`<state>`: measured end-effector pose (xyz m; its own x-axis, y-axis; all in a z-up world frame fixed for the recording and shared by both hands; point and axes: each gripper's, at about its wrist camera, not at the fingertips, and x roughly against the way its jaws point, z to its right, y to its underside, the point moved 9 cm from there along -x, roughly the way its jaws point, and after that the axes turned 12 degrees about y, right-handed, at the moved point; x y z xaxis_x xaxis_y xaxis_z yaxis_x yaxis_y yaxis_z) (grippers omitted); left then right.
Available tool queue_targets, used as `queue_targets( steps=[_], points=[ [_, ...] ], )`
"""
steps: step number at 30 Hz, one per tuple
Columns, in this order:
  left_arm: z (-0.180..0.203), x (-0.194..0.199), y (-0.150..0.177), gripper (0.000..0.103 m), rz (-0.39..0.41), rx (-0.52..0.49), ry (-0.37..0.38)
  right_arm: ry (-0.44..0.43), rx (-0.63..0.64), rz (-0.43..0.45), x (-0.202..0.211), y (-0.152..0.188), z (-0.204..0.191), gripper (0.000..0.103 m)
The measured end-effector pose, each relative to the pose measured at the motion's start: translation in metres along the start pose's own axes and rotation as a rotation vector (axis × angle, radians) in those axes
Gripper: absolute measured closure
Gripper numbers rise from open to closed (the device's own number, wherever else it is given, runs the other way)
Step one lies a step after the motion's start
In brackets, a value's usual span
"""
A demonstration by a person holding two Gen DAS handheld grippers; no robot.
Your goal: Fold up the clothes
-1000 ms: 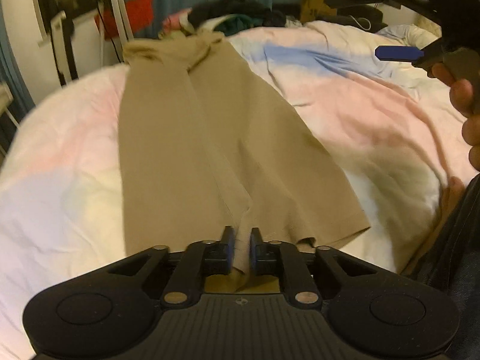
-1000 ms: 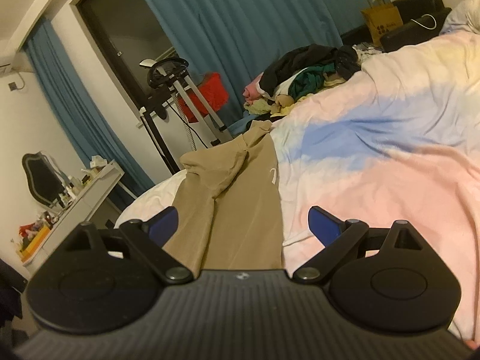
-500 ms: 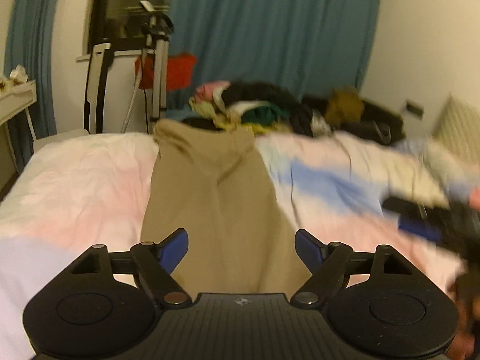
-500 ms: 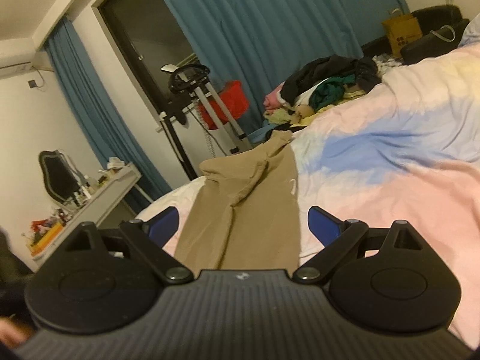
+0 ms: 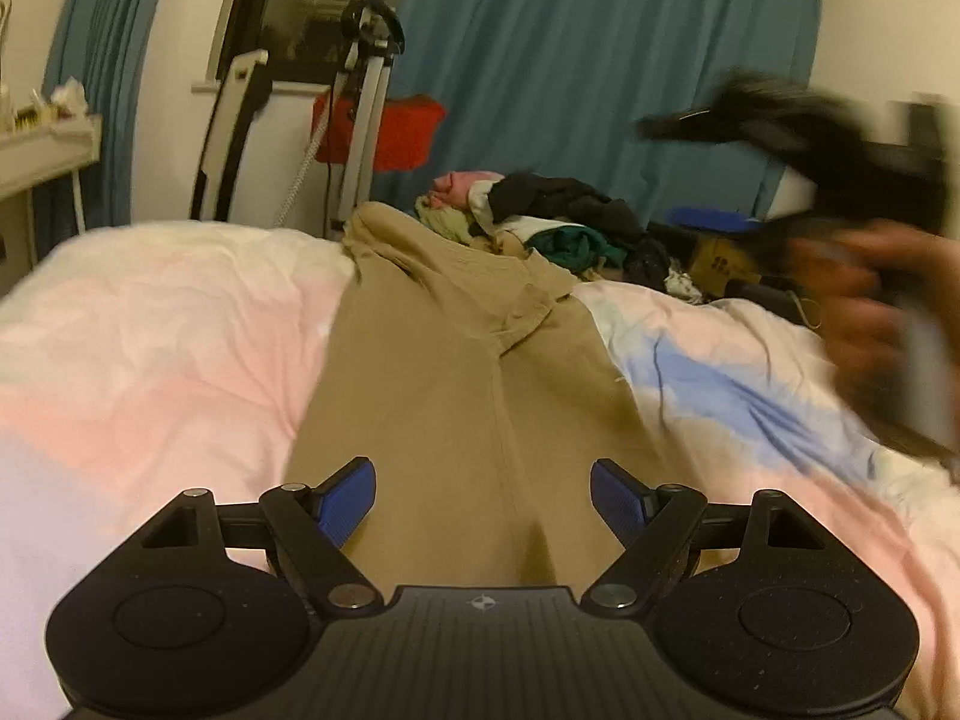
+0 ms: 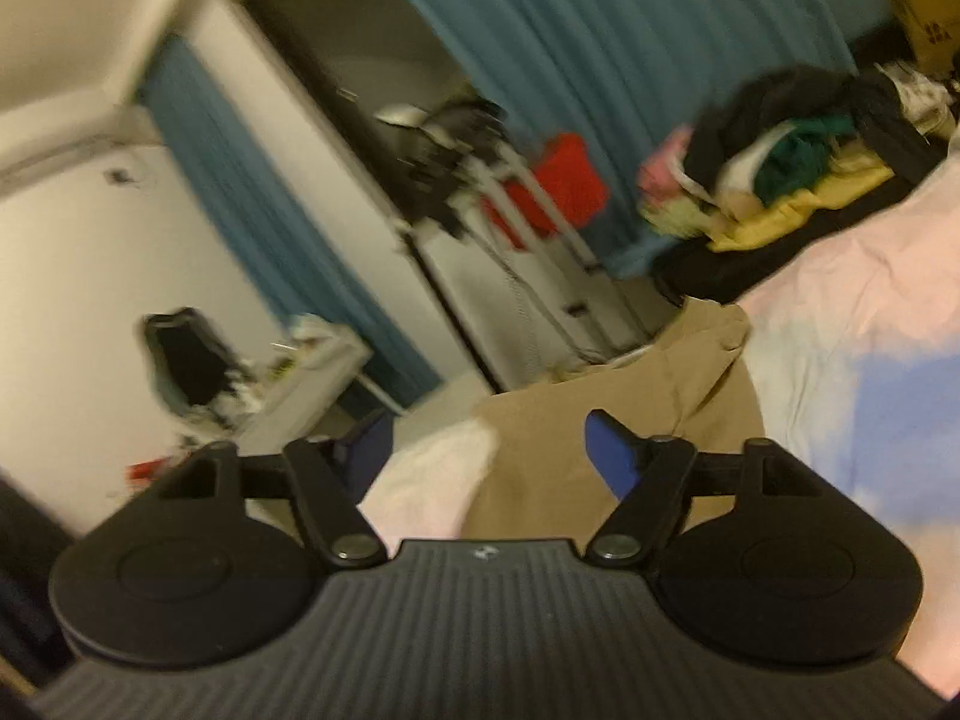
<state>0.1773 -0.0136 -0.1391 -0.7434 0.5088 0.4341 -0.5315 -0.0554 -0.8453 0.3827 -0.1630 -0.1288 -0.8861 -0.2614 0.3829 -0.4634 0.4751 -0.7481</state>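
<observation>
Lying lengthwise on the bed, the tan trousers (image 5: 480, 396) run from just ahead of the left gripper (image 5: 483, 495) toward the far edge, waistband end crumpled there beside the pile of clothes (image 5: 558, 222). The long axis points away from the camera, toward the blue curtain (image 5: 600, 60). The pastel bedcover (image 5: 150, 330) is wrinkled, with bare cover on both sides of the trousers. The left gripper's jaws stand wide apart, nothing between them. The right gripper (image 6: 489, 453), blurred, has just been closing partway; its jaws are still apart and grip nothing, with the trousers' far end beyond. An exercise machine (image 5: 360, 90) stands past the bed's far edge.
</observation>
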Motion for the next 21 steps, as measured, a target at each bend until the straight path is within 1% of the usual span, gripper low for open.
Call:
queue_targets(
  steps=[2, 3, 5, 7, 8, 10, 11, 12, 14, 15, 16, 18, 21],
  points=[
    [-0.005, -0.009, 0.001, 0.022, 0.013, 0.021, 0.011, 0.065, 0.016, -0.017, -0.048, -0.006, 0.006, 0.034],
    [-0.007, -0.012, 0.005, 0.022, 0.010, 0.055, 0.033, 0.098, 0.025, -0.026, -0.072, -0.008, 0.009, 0.034],
    [-0.012, -0.019, 0.015, 0.022, 0.002, 0.121, 0.075, 0.134, 0.045, -0.042, -0.113, -0.008, 0.016, 0.036],
    [-0.023, -0.029, 0.023, 0.022, -0.023, 0.167, 0.075, 0.203, 0.085, -0.048, -0.146, -0.004, 0.030, 0.050],
    [-0.028, -0.032, 0.025, 0.022, -0.030, 0.189, 0.073, 0.229, 0.074, -0.061, -0.160, -0.001, 0.038, 0.051],
    [-0.037, -0.035, 0.027, 0.022, -0.016, 0.242, 0.084, 0.260, 0.040, -0.082, -0.184, 0.005, 0.053, 0.055],
    [-0.040, -0.036, 0.027, 0.022, -0.006, 0.261, 0.091, 0.270, 0.040, -0.076, -0.192, 0.007, 0.057, 0.056],
    [-0.041, -0.037, 0.027, 0.022, 0.000, 0.264, 0.091, 0.279, 0.039, -0.070, -0.201, 0.009, 0.062, 0.059],
    [-0.043, -0.040, 0.029, 0.022, 0.012, 0.268, 0.091, 0.261, 0.049, -0.074, -0.210, 0.013, 0.064, 0.065],
    [-0.041, -0.040, 0.030, 0.022, 0.014, 0.261, 0.086, 0.249, 0.060, -0.058, -0.212, 0.012, 0.063, 0.071],
    [-0.039, -0.041, 0.030, 0.020, 0.014, 0.250, 0.082, 0.226, 0.067, -0.045, -0.212, 0.011, 0.062, 0.083],
    [-0.036, -0.041, 0.031, 0.019, 0.013, 0.227, 0.074, 0.182, 0.046, -0.016, -0.208, 0.007, 0.059, 0.100],
    [-0.035, -0.044, 0.029, 0.019, 0.012, 0.211, 0.066, 0.135, 0.022, 0.067, -0.191, -0.005, 0.053, 0.100]
  ],
)
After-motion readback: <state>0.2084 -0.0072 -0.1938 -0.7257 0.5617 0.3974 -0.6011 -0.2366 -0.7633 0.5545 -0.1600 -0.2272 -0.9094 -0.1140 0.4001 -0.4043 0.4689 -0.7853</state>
